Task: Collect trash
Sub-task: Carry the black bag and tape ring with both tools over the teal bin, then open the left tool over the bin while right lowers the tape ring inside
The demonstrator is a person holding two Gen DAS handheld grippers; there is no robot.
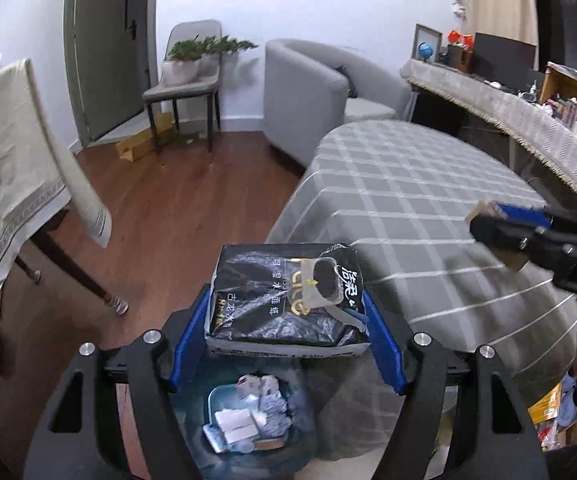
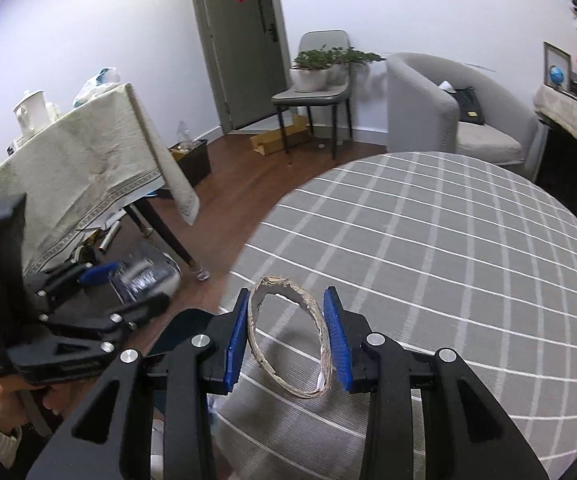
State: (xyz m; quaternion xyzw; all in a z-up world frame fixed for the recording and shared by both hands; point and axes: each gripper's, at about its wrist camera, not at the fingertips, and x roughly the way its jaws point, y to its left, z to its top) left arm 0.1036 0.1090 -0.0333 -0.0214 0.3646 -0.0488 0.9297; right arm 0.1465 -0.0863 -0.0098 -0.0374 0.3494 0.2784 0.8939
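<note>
My left gripper (image 1: pixel 286 314) is shut on a black tissue pack (image 1: pixel 284 296), held by its two blue pads right above a blue trash bin (image 1: pixel 244 416) that holds several crumpled papers and wrappers. My right gripper (image 2: pixel 286 330) is shut on a cardboard tape ring (image 2: pixel 288 340), squeezed to an oval between its blue pads above the edge of the grey checked table (image 2: pixel 448 248). In the left wrist view the right gripper (image 1: pixel 492 236) shows at the right with the ring in it. In the right wrist view the left gripper (image 2: pixel 128 280) shows at the left, blurred, with the pack.
A table with a beige cloth (image 1: pixel 4 168) stands to the left over brown wood floor (image 1: pixel 176 208). Beyond are a grey armchair (image 1: pixel 312 92), a chair with potted plants (image 1: pixel 192 68) and a door (image 1: pixel 104 48). A cloth-covered shelf (image 1: pixel 528 120) runs along the right.
</note>
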